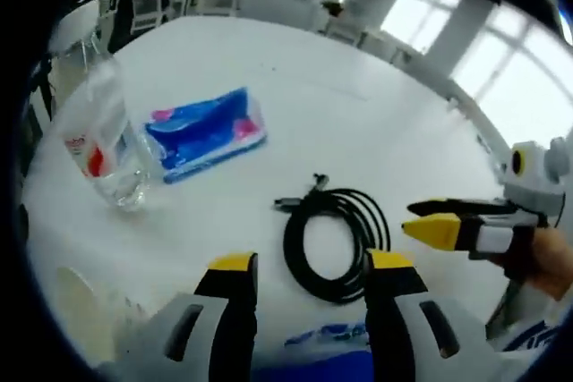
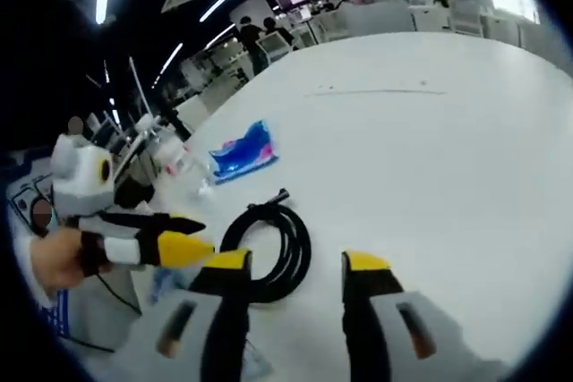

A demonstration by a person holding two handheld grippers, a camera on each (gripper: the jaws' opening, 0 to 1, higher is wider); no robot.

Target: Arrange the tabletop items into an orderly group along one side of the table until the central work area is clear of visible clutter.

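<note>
A black coiled cable (image 1: pixel 336 243) lies on the white table (image 1: pixel 358 123), and its near loop reaches in between the tips of my left gripper (image 1: pixel 312 266), which is open and holds nothing. A blue tissue pack (image 1: pixel 206 131) lies further off to the left, beside a clear plastic bottle (image 1: pixel 103 140). My right gripper (image 1: pixel 410 219) comes in from the right, close to the coil. In the right gripper view, my right gripper (image 2: pixel 297 264) is open and empty, with the cable (image 2: pixel 269 252) just left of it. The left gripper (image 2: pixel 192 234), pack (image 2: pixel 243 154) and bottle (image 2: pixel 183 163) are also there.
A blue-and-white packet (image 1: pixel 331 346) lies under my left gripper. A hand (image 2: pixel 58 261) holds the left gripper. The table (image 2: pixel 430 131) stretches wide and bare beyond the cable. Chairs, desks and people (image 2: pixel 251 42) stand past its far edge.
</note>
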